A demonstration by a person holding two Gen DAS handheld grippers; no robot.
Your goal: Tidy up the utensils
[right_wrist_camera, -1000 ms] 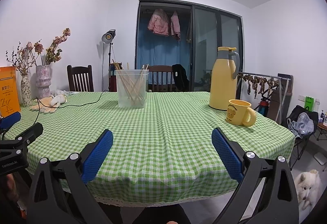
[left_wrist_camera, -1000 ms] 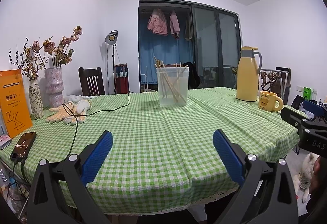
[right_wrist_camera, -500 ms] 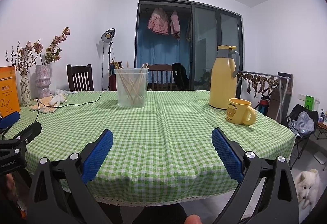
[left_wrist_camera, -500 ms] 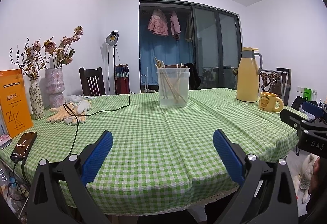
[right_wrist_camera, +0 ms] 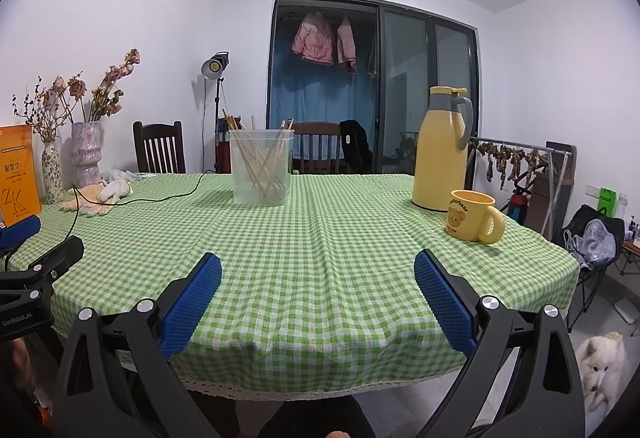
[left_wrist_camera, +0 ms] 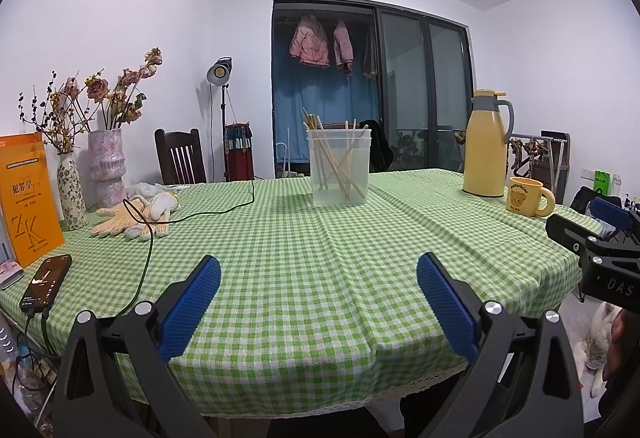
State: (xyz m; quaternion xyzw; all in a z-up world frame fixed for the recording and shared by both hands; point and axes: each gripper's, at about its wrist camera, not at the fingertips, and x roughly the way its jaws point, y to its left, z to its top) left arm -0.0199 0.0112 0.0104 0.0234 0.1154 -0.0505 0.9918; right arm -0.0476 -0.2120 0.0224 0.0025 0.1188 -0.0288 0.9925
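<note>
A clear plastic container [left_wrist_camera: 338, 168] [right_wrist_camera: 262, 168] stands upright at the far middle of the green checked table [left_wrist_camera: 312, 262] [right_wrist_camera: 320, 258]. Several wooden chopsticks [left_wrist_camera: 340, 166] [right_wrist_camera: 264, 166] lean inside it. My left gripper [left_wrist_camera: 318, 278] is open and empty over the table's near edge. My right gripper [right_wrist_camera: 318, 276] is open and empty, also at the near edge. Each gripper shows at the side of the other's view.
A yellow thermos [left_wrist_camera: 486, 144] [right_wrist_camera: 442, 150] and yellow mug [left_wrist_camera: 528, 197] [right_wrist_camera: 474, 216] stand at the right. Gloves [left_wrist_camera: 132, 216], a black cable [left_wrist_camera: 148, 250], a phone [left_wrist_camera: 46, 282], vases [left_wrist_camera: 106, 166] and an orange book [left_wrist_camera: 26, 198] are at the left. A white dog [right_wrist_camera: 602, 368] sits on the floor.
Both grippers have drifted very slightly; the views are nearly the same. Nothing on the table has moved.
</note>
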